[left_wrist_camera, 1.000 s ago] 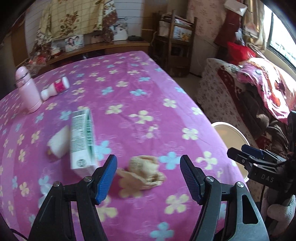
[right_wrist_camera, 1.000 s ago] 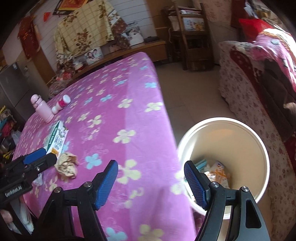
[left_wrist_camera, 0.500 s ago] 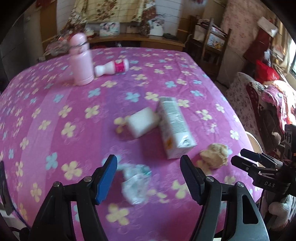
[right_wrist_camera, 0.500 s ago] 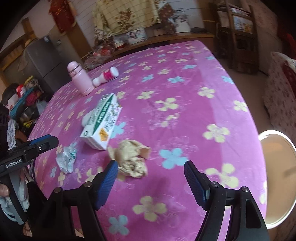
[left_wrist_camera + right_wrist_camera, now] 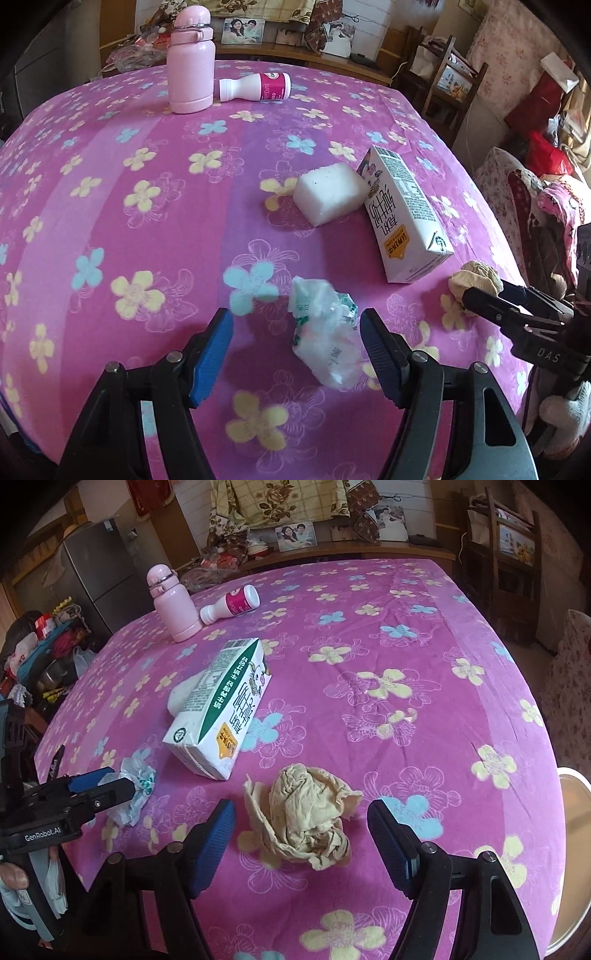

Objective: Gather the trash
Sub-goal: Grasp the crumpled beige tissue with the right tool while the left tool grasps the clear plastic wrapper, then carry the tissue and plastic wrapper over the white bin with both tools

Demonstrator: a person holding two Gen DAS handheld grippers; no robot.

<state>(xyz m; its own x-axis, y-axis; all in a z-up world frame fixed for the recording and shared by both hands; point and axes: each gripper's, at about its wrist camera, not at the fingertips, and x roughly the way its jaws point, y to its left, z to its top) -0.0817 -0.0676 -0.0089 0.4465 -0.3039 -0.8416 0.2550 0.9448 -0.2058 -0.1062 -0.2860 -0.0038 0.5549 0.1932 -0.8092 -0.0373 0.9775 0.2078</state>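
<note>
On the magenta flower-print tablecloth [image 5: 147, 229], two pieces of trash are seen, each lying between the blue pads of one gripper. Between the spread jaws of the left gripper [image 5: 296, 352] a crumpled white plastic wrapper with green print [image 5: 325, 332] is found, lying nearer the right-hand pad (no pad is touching it). Between the equally parted jaws of the right gripper [image 5: 301, 840] a crumpled tan paper wad [image 5: 308, 816] is framed, roughly centred and likewise untouched. Neither gripper is clamped on anything.

Just beyond both pieces a white rectangular milk carton with green and orange print [image 5: 402, 218] is laid on its side, with a white foam block [image 5: 328, 192] touching its far flank. Farther back a pale pink cylindrical flask [image 5: 190, 59] is stood upright, and beside it a small white plastic bottle with a magenta label [image 5: 255, 86] is lying down. At the right edge of the right wrist view, part of a white bin rim [image 5: 576, 775] is visible below the table.
</note>
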